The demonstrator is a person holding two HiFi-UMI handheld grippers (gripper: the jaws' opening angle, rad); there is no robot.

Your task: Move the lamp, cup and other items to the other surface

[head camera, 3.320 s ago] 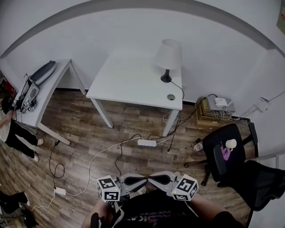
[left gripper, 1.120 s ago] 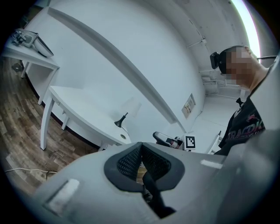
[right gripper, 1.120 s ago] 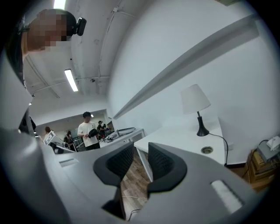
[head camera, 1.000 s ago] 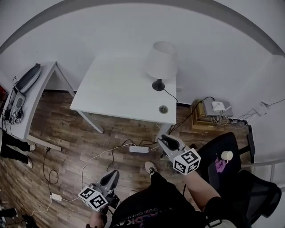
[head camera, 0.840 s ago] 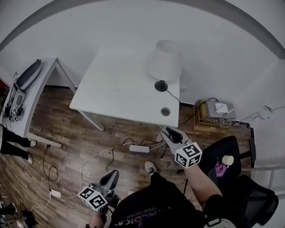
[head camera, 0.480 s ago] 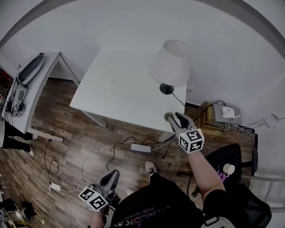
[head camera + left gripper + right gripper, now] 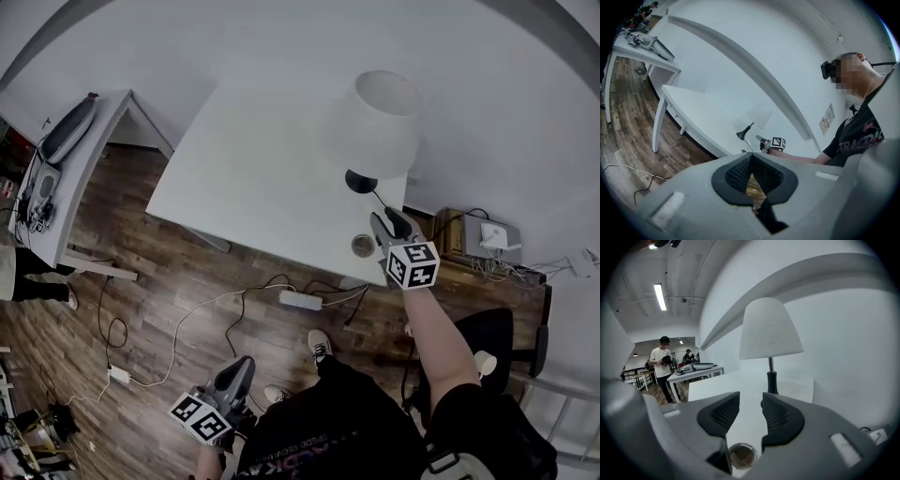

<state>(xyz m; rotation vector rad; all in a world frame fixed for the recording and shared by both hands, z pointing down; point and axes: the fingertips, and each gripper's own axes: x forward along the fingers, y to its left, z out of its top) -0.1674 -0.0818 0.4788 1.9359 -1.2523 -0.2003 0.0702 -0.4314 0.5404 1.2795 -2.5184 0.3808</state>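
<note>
1. The left gripper is held low at the near left, above the wooden floor. Its jaws are pressed together and nothing is caught between them.
2. The right gripper is stretched out over the near right part of the white table, just past a round cable hole in the tabletop. Its jaws stand moderately apart and have just been opening. Nothing is held between them.
3. The lamp is found just beyond that gripper, by the table's right edge and toward the far wall. It is set upright with its long axis vertical: black base on the tabletop, thin stem, pale shade uppermost.
4. The approach to the lamp is judged to be the step in hand. A short advance is called for next, so that the stem is brought between the pads before they are closed.
</note>
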